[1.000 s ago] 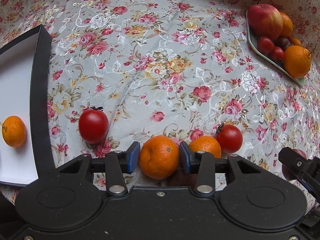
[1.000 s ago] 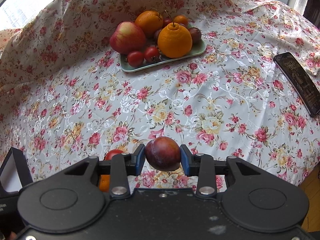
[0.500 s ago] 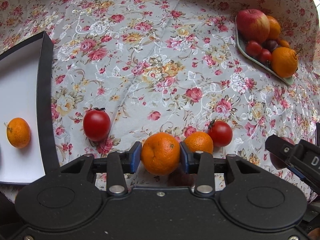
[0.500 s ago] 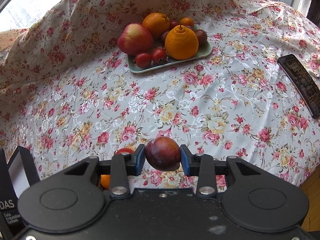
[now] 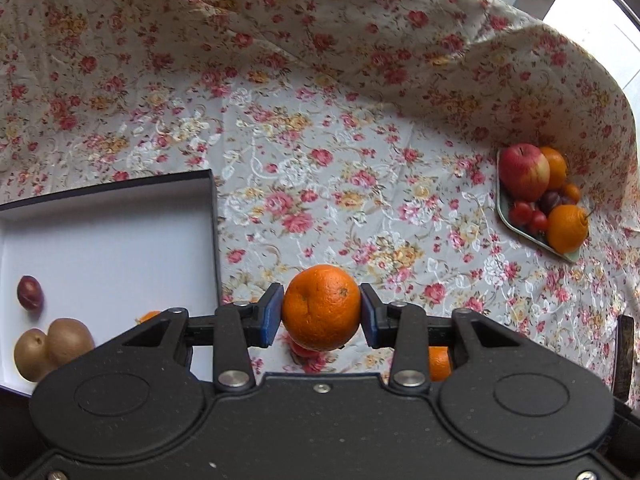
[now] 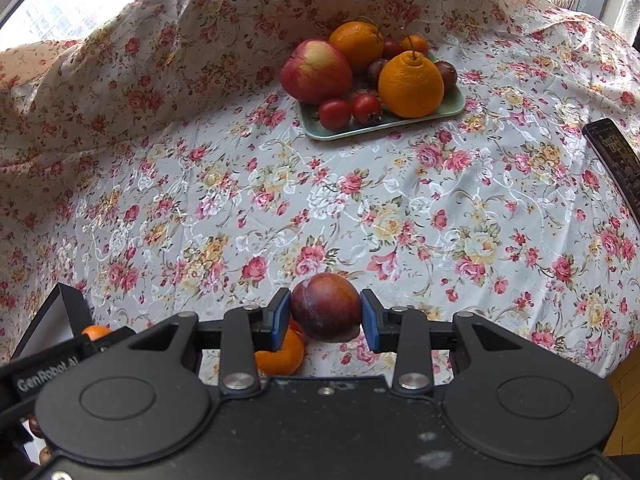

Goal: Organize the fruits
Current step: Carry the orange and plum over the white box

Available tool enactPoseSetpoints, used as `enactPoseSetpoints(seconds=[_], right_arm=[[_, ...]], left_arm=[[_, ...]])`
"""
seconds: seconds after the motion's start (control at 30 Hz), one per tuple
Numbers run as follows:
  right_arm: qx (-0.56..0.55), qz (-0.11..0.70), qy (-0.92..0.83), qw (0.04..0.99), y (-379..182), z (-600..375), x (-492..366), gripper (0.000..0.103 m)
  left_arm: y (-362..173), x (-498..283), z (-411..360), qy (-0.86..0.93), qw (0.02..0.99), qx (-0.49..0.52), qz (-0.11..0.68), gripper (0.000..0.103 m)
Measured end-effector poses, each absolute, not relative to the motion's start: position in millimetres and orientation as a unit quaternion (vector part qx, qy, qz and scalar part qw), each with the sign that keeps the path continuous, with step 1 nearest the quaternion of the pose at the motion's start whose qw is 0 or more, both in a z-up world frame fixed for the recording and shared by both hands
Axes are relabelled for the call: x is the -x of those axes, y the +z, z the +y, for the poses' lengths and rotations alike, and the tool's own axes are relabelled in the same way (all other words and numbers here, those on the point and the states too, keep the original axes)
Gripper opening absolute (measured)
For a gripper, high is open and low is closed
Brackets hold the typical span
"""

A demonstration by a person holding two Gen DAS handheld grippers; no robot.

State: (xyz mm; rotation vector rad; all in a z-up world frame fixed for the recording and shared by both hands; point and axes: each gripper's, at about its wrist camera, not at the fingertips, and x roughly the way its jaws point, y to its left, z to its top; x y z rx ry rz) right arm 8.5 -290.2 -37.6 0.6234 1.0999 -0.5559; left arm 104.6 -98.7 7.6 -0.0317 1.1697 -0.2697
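Floral cloth [image 6: 360, 208] over table; daylit window [image 5: 592, 12] behind.

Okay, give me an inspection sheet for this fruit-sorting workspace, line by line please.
Surface: floral cloth, wrinkled, draped up at the back.
Job's things: box holds two kiwis and a plum; tray holds an apple, oranges, tomatoes and plums; a loose mandarin lies on the cloth.
Clutter: dark flat object at the cloth's right edge.
Grippers: left gripper shut on an orange; right gripper shut on a dark plum.
Cables: nothing seen.
Surroundings: bright windows behind the cloth; wood floor at lower right.
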Motion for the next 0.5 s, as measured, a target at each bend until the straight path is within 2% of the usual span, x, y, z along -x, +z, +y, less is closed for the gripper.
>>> enactPoseSetpoints(seconds=[0.5], right_arm=[[-0.257,0.521,-0.189,0.792,-28,-216,-56,0.038]], left_arm=[[4,-164,6,-0.028,0.833,0.054,0.55,0.048]])
